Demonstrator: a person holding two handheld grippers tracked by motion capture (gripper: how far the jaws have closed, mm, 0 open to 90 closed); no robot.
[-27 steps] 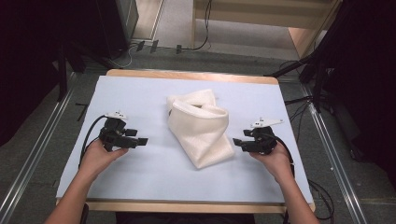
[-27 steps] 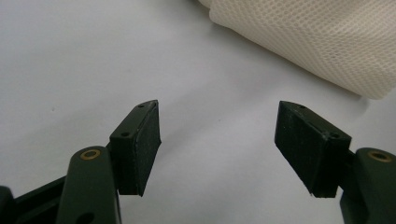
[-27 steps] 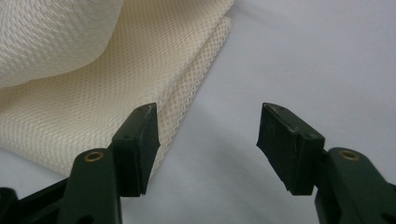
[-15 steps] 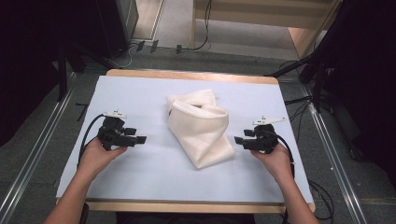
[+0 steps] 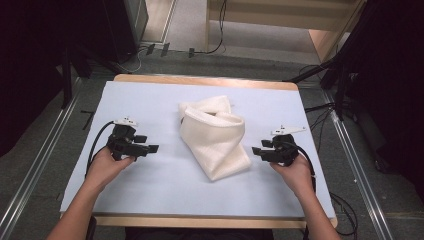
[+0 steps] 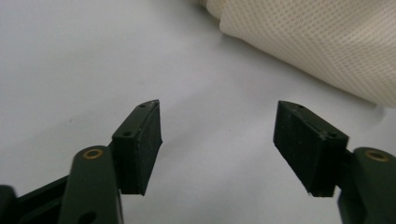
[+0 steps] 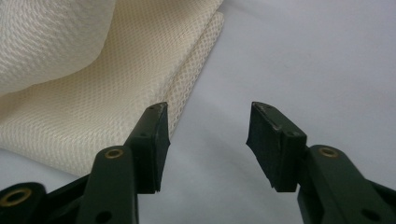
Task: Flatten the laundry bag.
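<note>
A cream mesh cloth (image 5: 215,135) lies folded and loosely twisted in the middle of the pale tabletop (image 5: 160,200). My left gripper (image 5: 152,148) rests low on the table to the cloth's left, jaws pointing toward it and open with nothing between them. In the left gripper view the gripper (image 6: 217,144) stands wide open over bare table, with the cloth (image 6: 317,42) ahead at the upper right, apart from the pads. My right gripper (image 5: 256,150) sits at the cloth's right, open. In the right gripper view the gripper (image 7: 208,144) is open, its left pad (image 7: 154,144) close beside the cloth's folded corner (image 7: 93,84).
The table has a wooden rim (image 5: 200,80) at the back. Metal rails (image 5: 350,160) run along the floor on both sides, and cables (image 5: 150,50) lie on the floor behind. Each gripper's black cable trails back past the wrist.
</note>
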